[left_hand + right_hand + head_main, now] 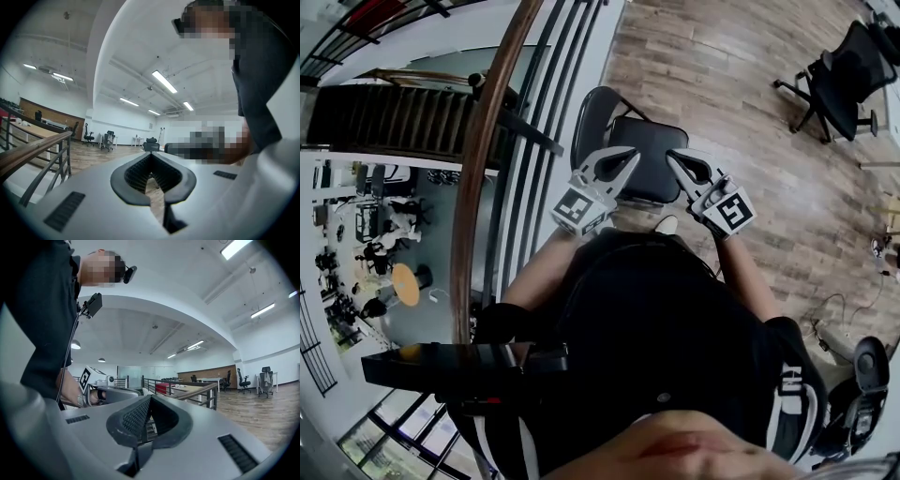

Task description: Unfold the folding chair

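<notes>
The black folding chair (645,159) stands on the wood floor right in front of me, its seat facing up and its curved back (592,117) toward the railing. Both grippers hover level above the seat, tips angled toward each other. My left gripper (632,157) is shut with nothing between its jaws, and the left gripper view shows its pads (140,174) pressed together. My right gripper (672,157) is likewise shut and empty, its ridged pads (136,420) closed. The right gripper view also catches the left gripper's marker cube (88,378). Neither gripper touches the chair.
A wooden handrail (487,150) over dark metal bars runs along the left, with a lower floor beyond it. A black office chair (842,80) stands at the far right. Cables and a black device (862,394) lie on the floor at the lower right.
</notes>
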A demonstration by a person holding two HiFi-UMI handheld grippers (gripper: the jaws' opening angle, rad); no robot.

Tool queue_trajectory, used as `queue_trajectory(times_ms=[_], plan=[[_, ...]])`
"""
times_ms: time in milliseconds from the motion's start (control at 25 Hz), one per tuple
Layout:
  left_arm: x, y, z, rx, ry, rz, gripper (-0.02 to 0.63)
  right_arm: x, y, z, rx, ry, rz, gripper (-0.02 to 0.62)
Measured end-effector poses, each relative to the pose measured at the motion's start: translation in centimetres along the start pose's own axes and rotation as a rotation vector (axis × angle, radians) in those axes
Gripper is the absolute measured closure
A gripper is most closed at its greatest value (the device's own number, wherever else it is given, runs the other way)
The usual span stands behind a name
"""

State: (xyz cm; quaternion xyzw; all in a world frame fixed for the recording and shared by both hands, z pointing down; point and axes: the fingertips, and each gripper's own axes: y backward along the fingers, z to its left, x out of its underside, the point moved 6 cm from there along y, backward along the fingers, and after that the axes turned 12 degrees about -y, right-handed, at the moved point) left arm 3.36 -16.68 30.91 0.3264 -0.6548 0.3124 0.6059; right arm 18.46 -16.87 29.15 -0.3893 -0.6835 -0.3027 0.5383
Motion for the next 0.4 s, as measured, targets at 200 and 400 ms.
queue_trajectory(times_ms=[200, 400], plan=[[-0.36, -0.13, 0.41, 0.001, -0.003, 0.006, 0.603, -0.49, 0.03, -0.27, -0.009, 0.005, -0.001, 0.589], [-0.30, -0.35, 0.05, 0.007, 0.000, 0.008, 0.603, -0.41, 0.53, -0.48, -0.009, 0.004, 0.008, 0.589]])
